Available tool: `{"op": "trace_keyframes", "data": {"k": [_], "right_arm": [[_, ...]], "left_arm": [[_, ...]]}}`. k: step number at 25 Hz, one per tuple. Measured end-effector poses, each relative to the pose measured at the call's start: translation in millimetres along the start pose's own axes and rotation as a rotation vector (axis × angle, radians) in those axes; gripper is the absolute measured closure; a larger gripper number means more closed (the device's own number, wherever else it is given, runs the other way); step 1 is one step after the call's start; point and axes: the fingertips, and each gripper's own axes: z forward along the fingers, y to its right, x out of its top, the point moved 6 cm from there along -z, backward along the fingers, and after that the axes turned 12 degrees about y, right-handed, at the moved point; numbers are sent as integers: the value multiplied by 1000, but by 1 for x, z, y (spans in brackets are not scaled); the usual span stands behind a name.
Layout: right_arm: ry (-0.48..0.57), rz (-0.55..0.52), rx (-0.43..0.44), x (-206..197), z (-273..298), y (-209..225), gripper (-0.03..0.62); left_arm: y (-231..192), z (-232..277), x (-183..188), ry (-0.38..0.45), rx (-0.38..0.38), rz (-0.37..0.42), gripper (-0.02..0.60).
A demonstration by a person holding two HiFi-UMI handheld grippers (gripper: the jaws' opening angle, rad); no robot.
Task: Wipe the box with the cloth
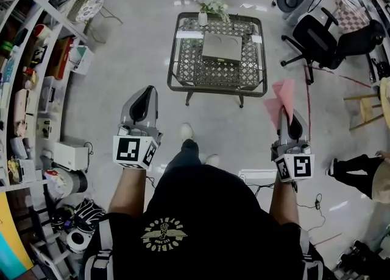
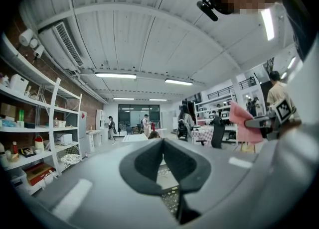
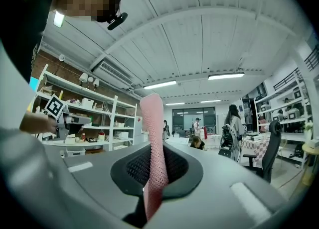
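Note:
A flat grey box (image 1: 221, 47) lies on a low table (image 1: 183, 59) with a mesh top, a few steps ahead of me on the floor. My right gripper (image 1: 288, 115) is shut on a pink cloth (image 1: 280, 97), which sticks up past its tips; in the right gripper view the cloth (image 3: 153, 138) stands pinched between the dark pads. My left gripper (image 1: 148, 92) is held at the same height on the left, jaws shut with nothing between them (image 2: 163, 148). Both grippers are well short of the table. From the left gripper view I see the cloth (image 2: 243, 122) off to the right.
A vase of flowers (image 1: 208, 8) stands at the table's far edge. Shelving (image 1: 33, 59) full of goods lines the left side, with appliances (image 1: 68, 154) on the floor below. Office chairs (image 1: 332, 35) and a wooden stool (image 1: 365, 107) stand right. A person's leg (image 1: 356, 169) shows at right.

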Motion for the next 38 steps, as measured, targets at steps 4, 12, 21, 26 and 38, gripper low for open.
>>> {"op": "trace_keyframes", "data": {"k": [4, 12, 21, 26, 38], "right_arm": [[-17, 0, 12, -11, 3, 1, 577], [-48, -27, -2, -26, 33, 0, 577], [-66, -9, -40, -37, 79, 6, 577], [-58, -16, -36, -43, 109, 4, 577], [-70, 1, -51, -43, 186, -9, 577]], "left_arm": [[0, 15, -8, -7, -23, -3, 581], [-14, 47, -21, -11, -40, -12, 581], [-36, 99, -34, -15, -77, -27, 581], [-57, 126, -39, 6, -88, -28, 581], [-117, 178, -55, -1, -122, -74, 581]]}}
